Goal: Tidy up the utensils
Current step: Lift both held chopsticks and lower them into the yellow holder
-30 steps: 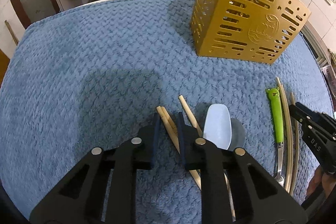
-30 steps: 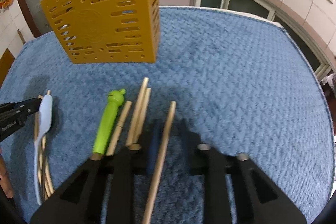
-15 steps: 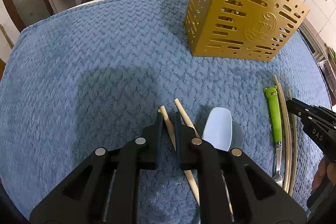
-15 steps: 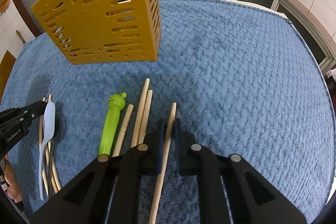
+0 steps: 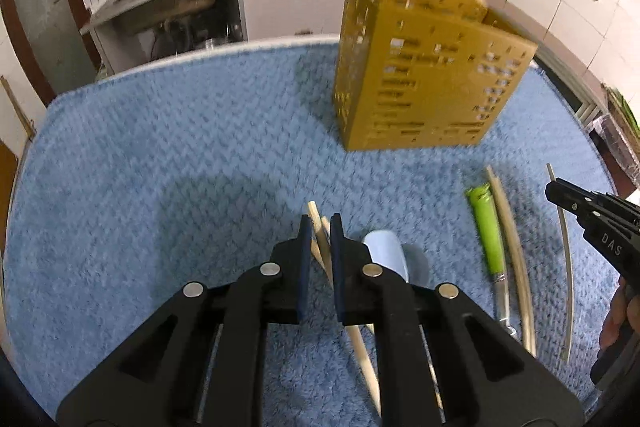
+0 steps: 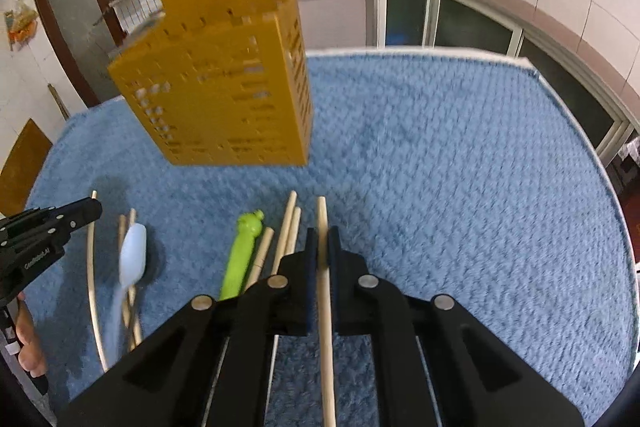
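With each chopstick pinched, one by the left gripper (image 5: 319, 233) and one by the right gripper (image 6: 322, 243), transfer into the yellow holder (image 6: 224, 87) at eleven o'clock is judged next.

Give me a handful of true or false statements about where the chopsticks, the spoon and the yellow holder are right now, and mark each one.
1. The right gripper is clamped on a single chopstick. True.
2. The yellow utensil holder lies on its side. False: it stands upright on the blue cloth.
3. The light blue spoon is already in the holder. False: it lies on the cloth beside loose chopsticks.
4. The green-handled utensil lies on the cloth, held by neither gripper. True.
5. The left gripper holds the spoon. False: a chopstick sits between its fingers; the spoon lies beside it.
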The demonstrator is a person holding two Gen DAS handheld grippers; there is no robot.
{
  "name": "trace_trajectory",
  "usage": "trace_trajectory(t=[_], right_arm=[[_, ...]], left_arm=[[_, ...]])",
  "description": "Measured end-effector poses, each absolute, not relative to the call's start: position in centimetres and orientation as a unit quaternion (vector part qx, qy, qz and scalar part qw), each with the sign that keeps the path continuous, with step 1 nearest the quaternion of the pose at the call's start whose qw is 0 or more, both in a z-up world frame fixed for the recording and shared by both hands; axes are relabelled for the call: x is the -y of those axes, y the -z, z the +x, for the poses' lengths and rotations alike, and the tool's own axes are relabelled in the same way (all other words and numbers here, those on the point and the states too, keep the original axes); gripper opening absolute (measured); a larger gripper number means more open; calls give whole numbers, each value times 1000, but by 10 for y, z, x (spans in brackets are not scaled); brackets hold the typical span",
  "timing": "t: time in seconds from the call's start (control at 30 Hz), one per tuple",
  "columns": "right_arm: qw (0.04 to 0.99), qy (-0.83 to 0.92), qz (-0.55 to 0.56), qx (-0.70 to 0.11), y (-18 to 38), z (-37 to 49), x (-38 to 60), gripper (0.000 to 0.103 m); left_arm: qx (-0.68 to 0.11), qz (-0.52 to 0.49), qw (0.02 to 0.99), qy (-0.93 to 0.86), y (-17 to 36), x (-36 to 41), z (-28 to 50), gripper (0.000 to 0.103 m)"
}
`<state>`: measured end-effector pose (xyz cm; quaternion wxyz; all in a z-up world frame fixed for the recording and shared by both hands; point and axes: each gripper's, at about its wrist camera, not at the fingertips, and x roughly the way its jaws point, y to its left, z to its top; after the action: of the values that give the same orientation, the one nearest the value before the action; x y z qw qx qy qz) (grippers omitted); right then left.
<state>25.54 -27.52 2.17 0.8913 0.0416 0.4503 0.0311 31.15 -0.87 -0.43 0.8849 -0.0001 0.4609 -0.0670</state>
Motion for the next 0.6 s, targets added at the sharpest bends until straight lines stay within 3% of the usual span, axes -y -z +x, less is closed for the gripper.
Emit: trace_trajectory(t=[0.3, 0.6], right_arm=[[928, -63, 76, -360, -62, 244, 283, 6], [940, -86, 101, -316, -78, 244, 290, 6]], left_arm=[[-356, 6, 931, 78, -55, 10, 290, 4], [-309, 3, 945, 108, -89, 21, 277, 4]])
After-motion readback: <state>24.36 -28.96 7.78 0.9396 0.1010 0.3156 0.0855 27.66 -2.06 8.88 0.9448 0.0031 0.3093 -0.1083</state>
